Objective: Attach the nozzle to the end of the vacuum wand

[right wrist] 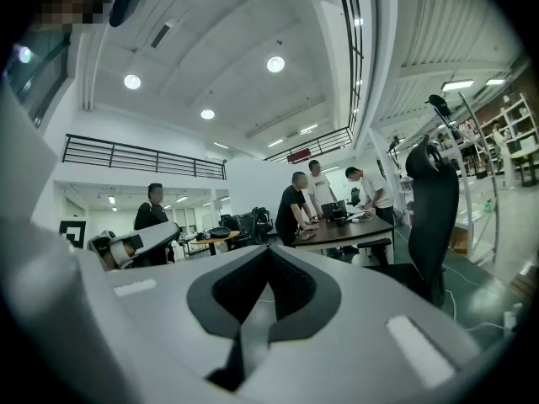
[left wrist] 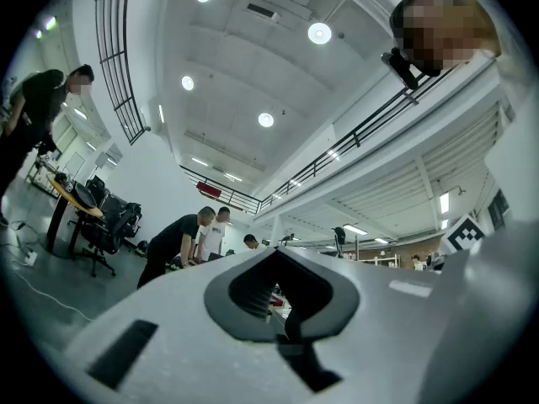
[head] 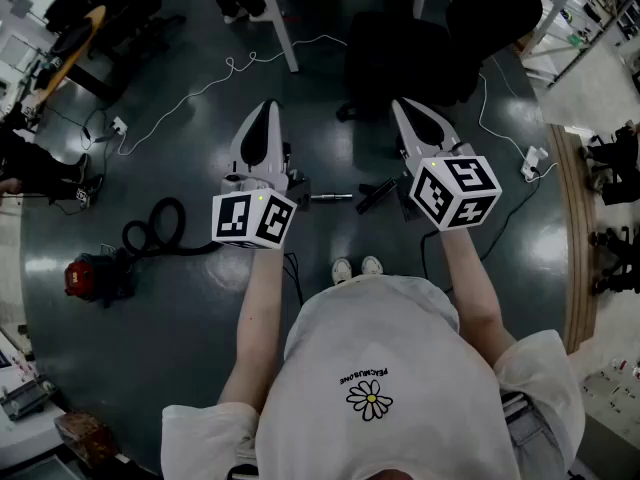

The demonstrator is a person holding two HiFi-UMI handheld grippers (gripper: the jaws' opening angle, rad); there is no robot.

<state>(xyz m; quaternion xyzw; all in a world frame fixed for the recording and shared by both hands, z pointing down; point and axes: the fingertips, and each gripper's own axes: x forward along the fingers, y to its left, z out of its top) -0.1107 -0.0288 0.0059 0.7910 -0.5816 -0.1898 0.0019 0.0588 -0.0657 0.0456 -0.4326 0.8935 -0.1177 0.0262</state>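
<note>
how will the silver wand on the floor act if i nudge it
The wand looks like a slim round tube lying flat on the smooth floor, so it would probably roll. Its metallic shine suggests it is stiff and perhaps slippery to grip.

light: bright round ceiling lamps (left wrist: 319, 32) | floor dim | fisheye edges bent, dark vignette | near foreground soft

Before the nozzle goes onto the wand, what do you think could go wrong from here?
1. The left gripper and right gripper are both shut and empty, while the wand and nozzle lie on the floor; reaching down without opening would likely just knock them away.
2. The black cable by the shoes might snag a step.
</note>
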